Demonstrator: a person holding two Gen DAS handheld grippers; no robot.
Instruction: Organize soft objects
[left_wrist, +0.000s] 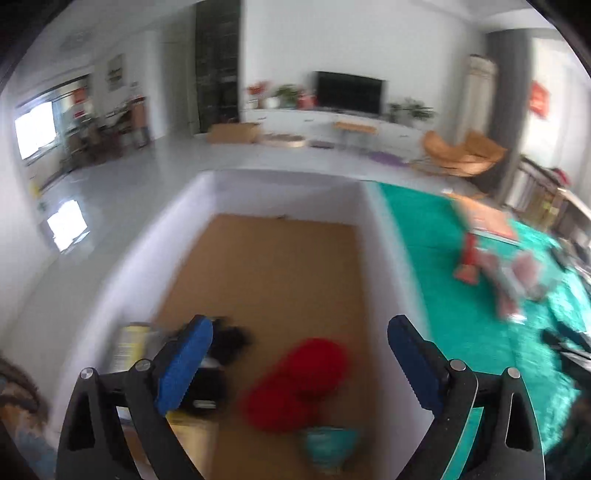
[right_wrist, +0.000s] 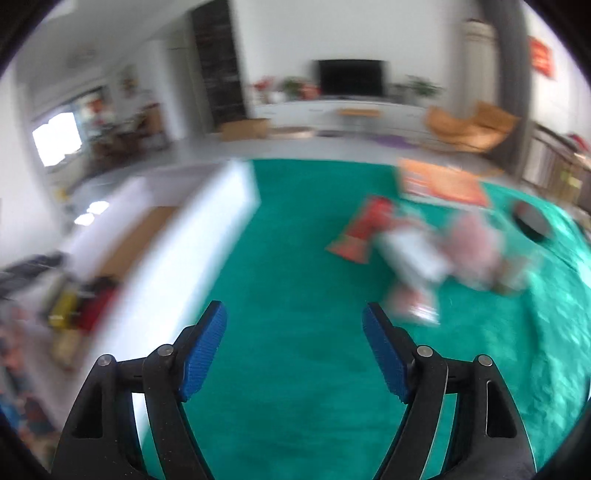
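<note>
left tongs (left_wrist: 299, 363): wide open, empty, over box (left_wrist: 388, 236)
right tongs (right_wrist: 294, 350): wide open, empty
soft pile (right_wrist: 436, 254): far right on green cover (right_wrist: 295, 258)
risk: blur, grab could miss or bunch cover

The left gripper (left_wrist: 300, 356) has two black arms shaped like long triangles with holes in them. Its fingers (left_wrist: 184, 363) wear bumpy blue pads, and round silver screws shine on top. The right gripper (right_wrist: 294, 341) looks the same.
</note>
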